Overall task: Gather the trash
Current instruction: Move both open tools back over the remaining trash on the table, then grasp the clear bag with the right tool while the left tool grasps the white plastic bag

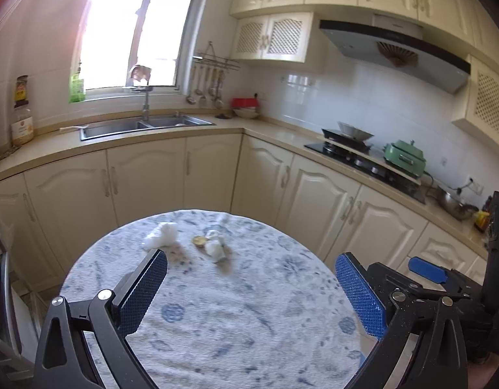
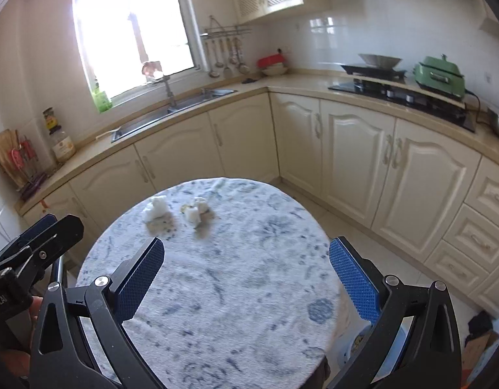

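Both grippers hang above a round table [image 1: 249,308] covered in a white cloth with a blue floral print. In the left wrist view, the left gripper [image 1: 251,287] fills the lower part of the frame, its jaws spread wide with nothing between the blue pads. The right gripper [image 2: 246,274] sits low in its own view, jaws likewise wide and holding nothing.

The trash lies toward the table's far edge, just above the centre of each frame: a crumpled white tissue [image 1: 162,235] on the left, and beside it a smaller cluster of white scraps [image 1: 215,244] with a small yellowish piece [image 1: 198,241] touching it (what it is cannot be told). Neither gripper touches any of it.

Behind, cream cabinets [image 2: 353,149] fill the background and a steel sink [image 1: 142,126] sits under the window.
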{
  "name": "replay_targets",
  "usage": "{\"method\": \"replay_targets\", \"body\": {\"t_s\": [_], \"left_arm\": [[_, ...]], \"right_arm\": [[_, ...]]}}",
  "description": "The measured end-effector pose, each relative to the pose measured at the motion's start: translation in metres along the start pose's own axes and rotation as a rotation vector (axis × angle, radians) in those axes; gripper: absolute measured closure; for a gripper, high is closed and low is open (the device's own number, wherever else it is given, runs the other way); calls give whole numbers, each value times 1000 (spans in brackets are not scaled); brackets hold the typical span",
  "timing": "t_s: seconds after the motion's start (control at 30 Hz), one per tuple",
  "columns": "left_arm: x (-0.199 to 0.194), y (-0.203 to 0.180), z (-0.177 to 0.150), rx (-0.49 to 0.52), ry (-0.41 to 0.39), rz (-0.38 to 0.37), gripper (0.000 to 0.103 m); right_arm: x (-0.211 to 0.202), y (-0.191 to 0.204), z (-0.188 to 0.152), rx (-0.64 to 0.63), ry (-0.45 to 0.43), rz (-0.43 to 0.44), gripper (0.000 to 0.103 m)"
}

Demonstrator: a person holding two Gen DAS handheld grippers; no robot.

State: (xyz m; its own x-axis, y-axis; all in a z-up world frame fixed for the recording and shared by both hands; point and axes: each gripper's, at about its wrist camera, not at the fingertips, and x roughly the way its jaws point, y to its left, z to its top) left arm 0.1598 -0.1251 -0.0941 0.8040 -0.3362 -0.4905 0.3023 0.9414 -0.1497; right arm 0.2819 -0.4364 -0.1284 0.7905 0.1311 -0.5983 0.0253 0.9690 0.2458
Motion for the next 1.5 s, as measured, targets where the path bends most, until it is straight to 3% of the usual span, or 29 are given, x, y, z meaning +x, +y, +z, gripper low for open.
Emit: {"method": "replay_targets", "body": {"t_s": [0.2, 0.53, 1.13, 1.3, 1.5], "left_arm": [[-12, 29, 0, -30, -8, 62, 1], [40, 73, 15, -83, 66, 144, 1], [261, 137, 45, -26, 290, 249, 1], [320, 151, 54, 24, 332, 255, 1], [377, 158, 64, 65, 366, 216, 1]], "right_arm": [[9, 38, 7, -69, -13, 28, 0], [67, 70, 13, -147, 50, 60, 0], [268, 75, 10, -122, 290, 101, 3], [306, 82, 5, -117, 328, 114, 15], [326, 86, -1, -133, 362, 126, 49]]}}
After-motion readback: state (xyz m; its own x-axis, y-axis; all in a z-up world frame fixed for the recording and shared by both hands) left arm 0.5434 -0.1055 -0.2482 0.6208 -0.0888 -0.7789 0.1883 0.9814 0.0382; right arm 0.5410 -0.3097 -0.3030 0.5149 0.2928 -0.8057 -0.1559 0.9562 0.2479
